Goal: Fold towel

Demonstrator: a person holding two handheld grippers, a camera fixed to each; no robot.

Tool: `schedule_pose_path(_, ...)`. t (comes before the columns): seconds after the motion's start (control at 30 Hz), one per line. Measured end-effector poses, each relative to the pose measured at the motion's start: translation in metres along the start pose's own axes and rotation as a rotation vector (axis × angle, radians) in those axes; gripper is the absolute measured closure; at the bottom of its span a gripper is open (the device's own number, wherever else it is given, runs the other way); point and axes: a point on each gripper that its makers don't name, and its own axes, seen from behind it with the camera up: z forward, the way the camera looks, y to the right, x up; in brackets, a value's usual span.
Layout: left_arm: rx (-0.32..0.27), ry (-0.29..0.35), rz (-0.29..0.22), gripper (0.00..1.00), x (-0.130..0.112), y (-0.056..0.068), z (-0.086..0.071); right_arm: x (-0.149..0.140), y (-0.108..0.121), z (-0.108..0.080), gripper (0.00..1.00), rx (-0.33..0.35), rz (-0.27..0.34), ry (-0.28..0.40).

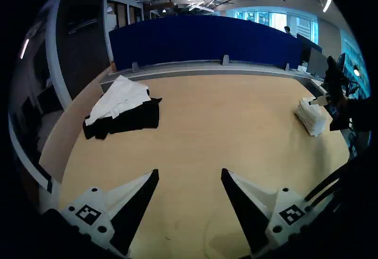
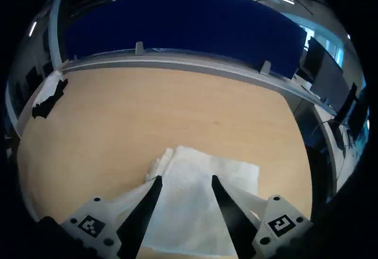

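White towel stack, edges layered, lies flat beneath the right tool

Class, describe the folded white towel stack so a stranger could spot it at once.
Start at the long blue partition behind the wooden table. In the left gripper view, the folded white towels lie at the table's right edge. Unlike the loose black and white heap at far left, this stack is all white and squared.

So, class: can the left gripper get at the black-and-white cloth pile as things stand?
Probably yes: the left gripper is open, and bare table lies between it and the pile, with nothing in the way.
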Motion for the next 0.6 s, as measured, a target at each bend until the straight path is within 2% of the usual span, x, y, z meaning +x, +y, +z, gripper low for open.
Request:
schedule_pose_path(0.2,-0.003,0.013,-0.007,0.02,0.004,-0.001,0.000,0.006,0.000,-0.017,0.19,-0.013,0.008,0.032)
schedule_pose_path(0.3,-0.009,0.023,-0.006,0.02,0.006,-0.001,0.000,0.012,-0.005,-0.031,0.19,-0.016,0.023,0.071)
schedule_pose_path(0.6,-0.020,0.059,-0.010,0.02,0.021,-0.002,0.001,0.038,-0.029,-0.090,0.16,-0.035,0.059,0.240)
